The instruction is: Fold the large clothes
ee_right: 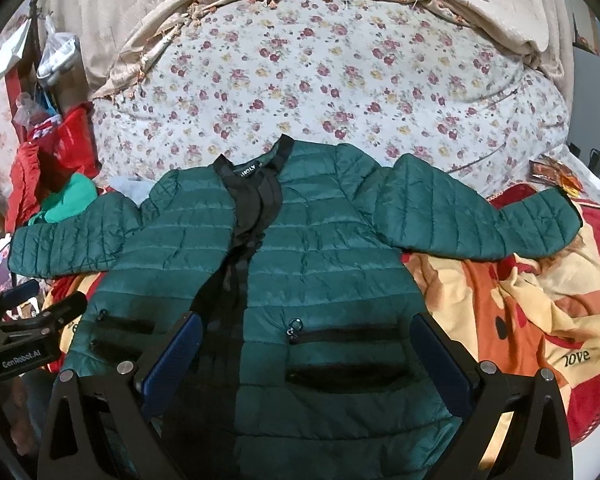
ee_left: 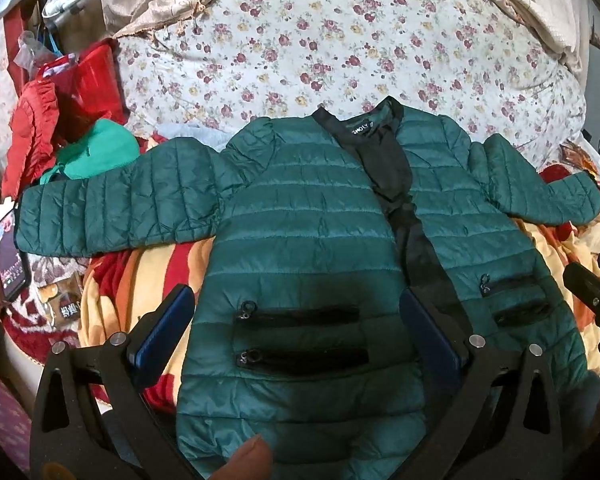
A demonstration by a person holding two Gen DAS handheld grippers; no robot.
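In your left wrist view, your left gripper (ee_left: 298, 320) has its fingers wide apart and empty, with the green quilted jacket (ee_left: 308, 216) spread flat beyond and between them. In your right wrist view, your right gripper (ee_right: 306, 346) is likewise spread, bracketing the jacket's right pocket zippers (ee_right: 346, 354).

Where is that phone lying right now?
In the left wrist view, the phone lies at the far left edge, just below the jacket's outstretched sleeve cuff.
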